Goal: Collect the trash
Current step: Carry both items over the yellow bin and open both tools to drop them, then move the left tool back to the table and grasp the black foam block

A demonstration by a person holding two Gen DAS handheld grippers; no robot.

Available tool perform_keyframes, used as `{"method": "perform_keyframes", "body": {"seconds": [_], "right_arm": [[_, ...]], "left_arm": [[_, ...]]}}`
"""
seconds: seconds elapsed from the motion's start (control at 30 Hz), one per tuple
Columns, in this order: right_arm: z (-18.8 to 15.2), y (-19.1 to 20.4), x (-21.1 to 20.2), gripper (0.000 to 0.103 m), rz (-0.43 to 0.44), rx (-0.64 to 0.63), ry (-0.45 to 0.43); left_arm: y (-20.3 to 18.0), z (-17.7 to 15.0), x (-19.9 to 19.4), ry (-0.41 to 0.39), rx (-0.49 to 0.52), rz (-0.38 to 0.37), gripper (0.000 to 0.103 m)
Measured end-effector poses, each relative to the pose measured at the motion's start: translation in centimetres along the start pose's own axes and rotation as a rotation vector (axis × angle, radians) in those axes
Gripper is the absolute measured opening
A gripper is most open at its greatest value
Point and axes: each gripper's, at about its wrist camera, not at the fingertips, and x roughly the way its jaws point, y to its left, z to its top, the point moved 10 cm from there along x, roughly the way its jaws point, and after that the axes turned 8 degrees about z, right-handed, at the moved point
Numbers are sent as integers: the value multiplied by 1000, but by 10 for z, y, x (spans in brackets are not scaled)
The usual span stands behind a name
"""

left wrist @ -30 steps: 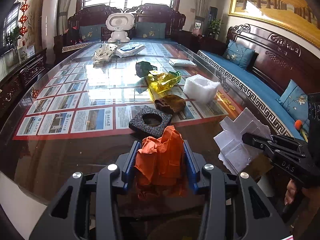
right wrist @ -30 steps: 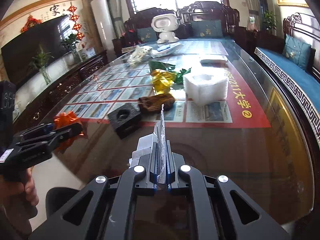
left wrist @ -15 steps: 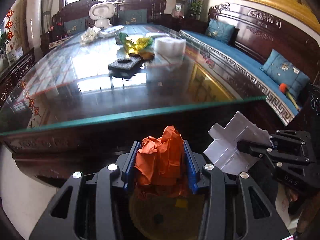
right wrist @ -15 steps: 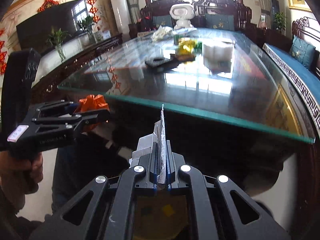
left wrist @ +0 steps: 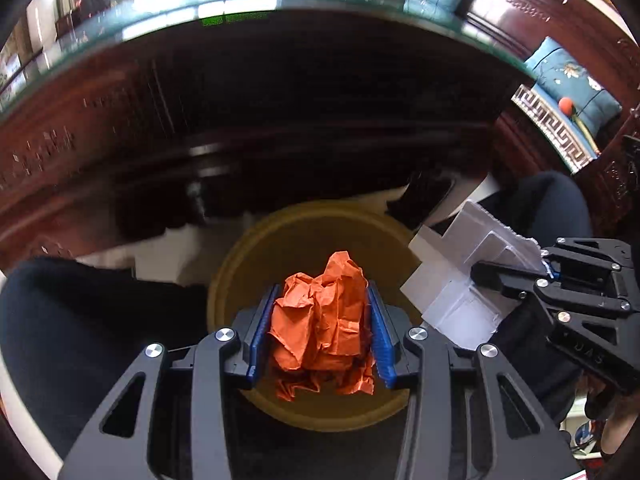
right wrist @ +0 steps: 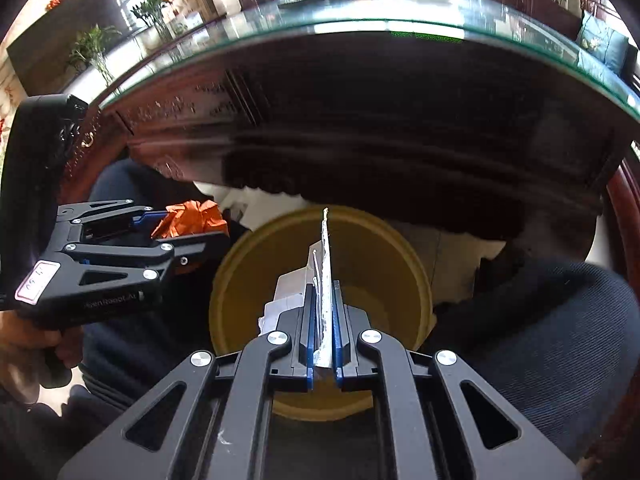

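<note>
Two pieces of trash are held over a yellow bin, below the glass edge of the bench.

Beyond and above both pairs of fingers, the dark wooden bench (right wrist: pixel 360 92) with its glass top fills the upper view. Directly beneath the fingers of both grippers, the round yellow bin (right wrist: pixel 384 248) is seen, its open mouth facing up. The left gripper (left wrist: pixel 322 336) is closed on a crumpled orange paper (left wrist: pixel 324 320), which is pinched between the blue pads and bulges past the fingertips over the bin's mouth. The right gripper (right wrist: pixel 322 320) is clamped tight on a flat white cardboard piece (left wrist: pixel 460 276), held edge-on and upright between its fingers, with its far end over the bin. To the right of the left fingers, the cardboard's stepped outline is seen just beside the bin's rim.
</note>
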Motion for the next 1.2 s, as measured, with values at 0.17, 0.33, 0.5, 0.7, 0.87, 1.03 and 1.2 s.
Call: {"method": "perform_keyframes", "body": {"seconds": [0.17, 0.33, 0.5, 0.7, 0.87, 1.03, 1.2], "right_arm": [[-9, -7, 10, 7, -8, 4, 34], [-10, -14, 23, 7, -16, 17, 62], [-15, -18, 32, 7, -14, 22, 91], [-15, -17, 35, 7, -16, 25, 103], [-16, -10, 40, 22, -3, 14, 125], [-12, -5, 38, 45, -9, -1, 106], [-7, -6, 33, 45, -15, -12, 97]], "left_arm": [[-4, -15, 23, 66, 16, -20, 45], [-11, -25, 38, 125, 38, -26, 86], [-19, -29, 42, 138, 86, -25, 87], [-12, -25, 42, 141, 76, -12, 87], [-2, -22, 37, 129, 62, 3, 87], [4, -23, 36, 130, 48, 14, 87], [4, -20, 34, 123, 43, 16, 87]]}}
